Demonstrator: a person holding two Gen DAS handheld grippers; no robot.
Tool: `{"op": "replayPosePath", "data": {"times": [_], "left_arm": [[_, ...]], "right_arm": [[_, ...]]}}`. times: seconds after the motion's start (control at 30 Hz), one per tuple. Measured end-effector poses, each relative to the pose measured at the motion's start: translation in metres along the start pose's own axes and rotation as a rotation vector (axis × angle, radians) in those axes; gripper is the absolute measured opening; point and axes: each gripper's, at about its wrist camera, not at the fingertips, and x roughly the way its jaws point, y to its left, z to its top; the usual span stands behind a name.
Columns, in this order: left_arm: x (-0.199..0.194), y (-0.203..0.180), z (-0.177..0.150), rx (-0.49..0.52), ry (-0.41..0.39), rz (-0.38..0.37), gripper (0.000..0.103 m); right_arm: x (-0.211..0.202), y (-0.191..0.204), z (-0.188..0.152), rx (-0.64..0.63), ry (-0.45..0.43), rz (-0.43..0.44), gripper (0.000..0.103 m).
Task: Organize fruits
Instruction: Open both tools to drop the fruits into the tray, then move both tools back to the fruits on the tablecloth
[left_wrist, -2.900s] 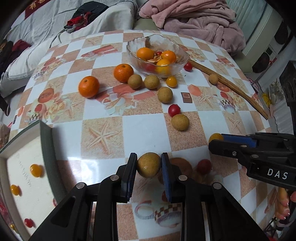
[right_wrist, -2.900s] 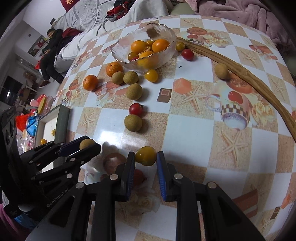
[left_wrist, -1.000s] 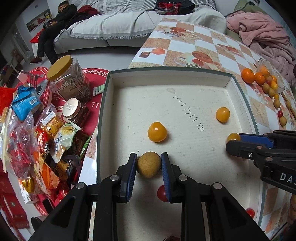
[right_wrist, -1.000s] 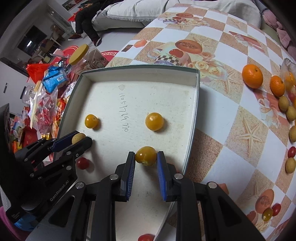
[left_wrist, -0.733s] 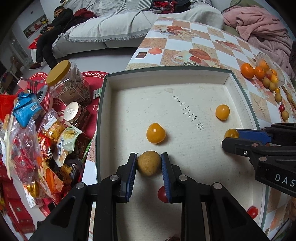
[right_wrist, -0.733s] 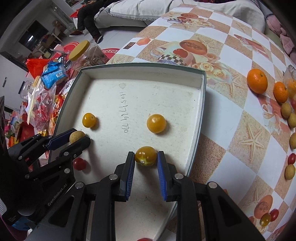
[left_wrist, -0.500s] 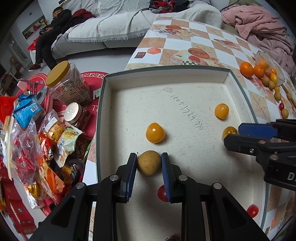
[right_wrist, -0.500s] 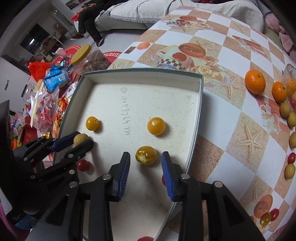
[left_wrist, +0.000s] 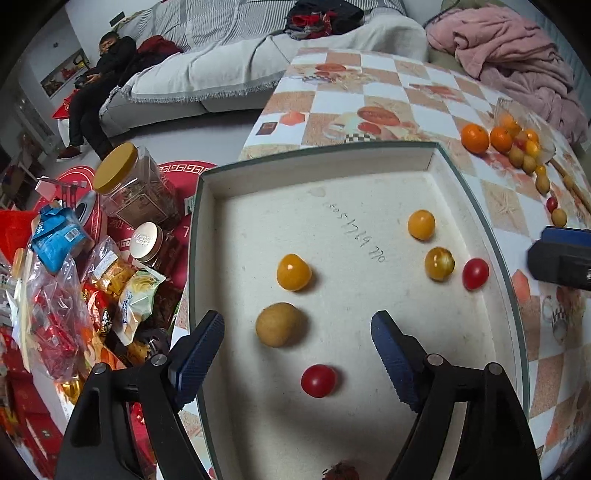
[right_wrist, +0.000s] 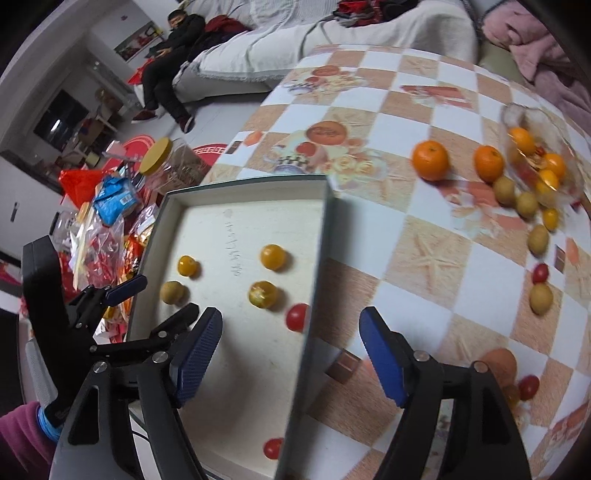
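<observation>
A shallow box (left_wrist: 476, 206) with a cream floor holds several small fruits. My left gripper (left_wrist: 295, 354) is open above it; a brown longan (left_wrist: 280, 325) lies loose on the floor between its fingers. Yellow tomatoes (left_wrist: 293, 272), (left_wrist: 421, 224), a mottled yellow one (left_wrist: 439, 263) and red tomatoes (left_wrist: 318, 380), (left_wrist: 475, 273) lie around. My right gripper (right_wrist: 288, 354) is open and empty over the box's right wall (right_wrist: 314, 295). The mottled tomato (right_wrist: 262, 294) and the longan (right_wrist: 172, 292) lie in the box ahead of it.
On the checkered table (right_wrist: 424, 258) lie two oranges (right_wrist: 430, 160), (right_wrist: 488, 158), several longans and cherry tomatoes, and a glass bowl (right_wrist: 532, 155) of fruit at far right. Jars (left_wrist: 133, 184) and snack bags (left_wrist: 55, 295) lie left of the box. A person sits by the sofa (left_wrist: 103, 70).
Both grippers have opened. The left let go of the longan and the right let go of the mottled yellow tomato, both now lying in the box. The right gripper has drawn back to the right.
</observation>
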Motion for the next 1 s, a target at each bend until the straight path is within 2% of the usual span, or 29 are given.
{"op": "replayPosePath", "data": {"times": [0.2, 0.5, 0.67, 0.83, 1.0], "left_arm": [[-0.018, -0.031, 0.007, 0.043, -0.026, -0.034, 0.082], [-0.050, -0.126, 0.018, 0.173, -0.079, -0.169, 0.082], [-0.048, -0.182, 0.015, 0.228, -0.054, -0.231, 0.082], [-0.039, -0.227, 0.011, 0.263, -0.036, -0.273, 0.082], [-0.025, -0.260, 0.012, 0.283, -0.018, -0.283, 0.082]], "right_arm": [[-0.018, -0.044, -0.025, 0.073, 0.002, -0.065, 0.080], [-0.058, -0.136, -0.067, 0.249, -0.017, -0.201, 0.080], [-0.073, -0.188, -0.075, 0.340, -0.036, -0.257, 0.080], [-0.078, -0.218, -0.078, 0.355, -0.036, -0.276, 0.080], [-0.079, -0.243, -0.076, 0.354, -0.035, -0.282, 0.080]]}}
